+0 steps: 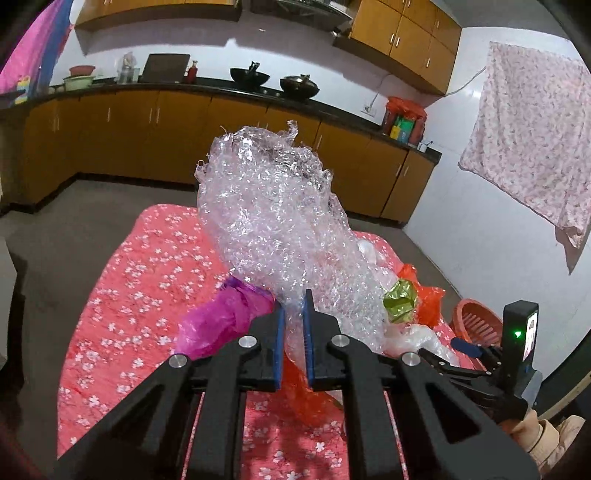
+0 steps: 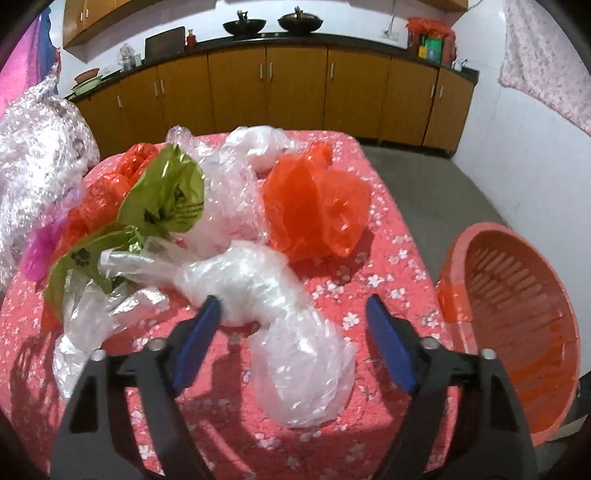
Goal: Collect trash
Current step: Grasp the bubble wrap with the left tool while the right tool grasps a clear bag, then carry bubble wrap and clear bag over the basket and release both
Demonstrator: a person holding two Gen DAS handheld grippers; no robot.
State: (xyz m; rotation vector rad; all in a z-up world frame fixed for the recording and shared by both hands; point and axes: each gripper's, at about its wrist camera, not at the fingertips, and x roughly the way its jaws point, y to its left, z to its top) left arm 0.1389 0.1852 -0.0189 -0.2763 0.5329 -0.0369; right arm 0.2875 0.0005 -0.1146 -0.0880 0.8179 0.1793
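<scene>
Directly ahead of the right gripper [image 2: 291, 314], jaws apart, a clear bag [image 2: 273, 295] lies lengthwise near-to-far on the bench [image 2: 388, 236], basket [image 2: 517, 314] right; left gripper [image 1: 293, 310] clamps bubble wrap [image 1: 269, 214].

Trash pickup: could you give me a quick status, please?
Left hand-held gripper shut on bubble wrap. Right hand-held gripper open over clear bag. Basket unobstructed.

Kitchen: white walls [image 1: 461, 206], grey floor [image 1: 55, 236]. Brown lower cabinets [image 2: 295, 88] under dark counter [image 1: 221, 88]; upper cabinets [image 1: 402, 33] above. Two woks [image 1: 249, 76] on counter. Floral cloth [image 1: 532, 129] hanging on right wall.
</scene>
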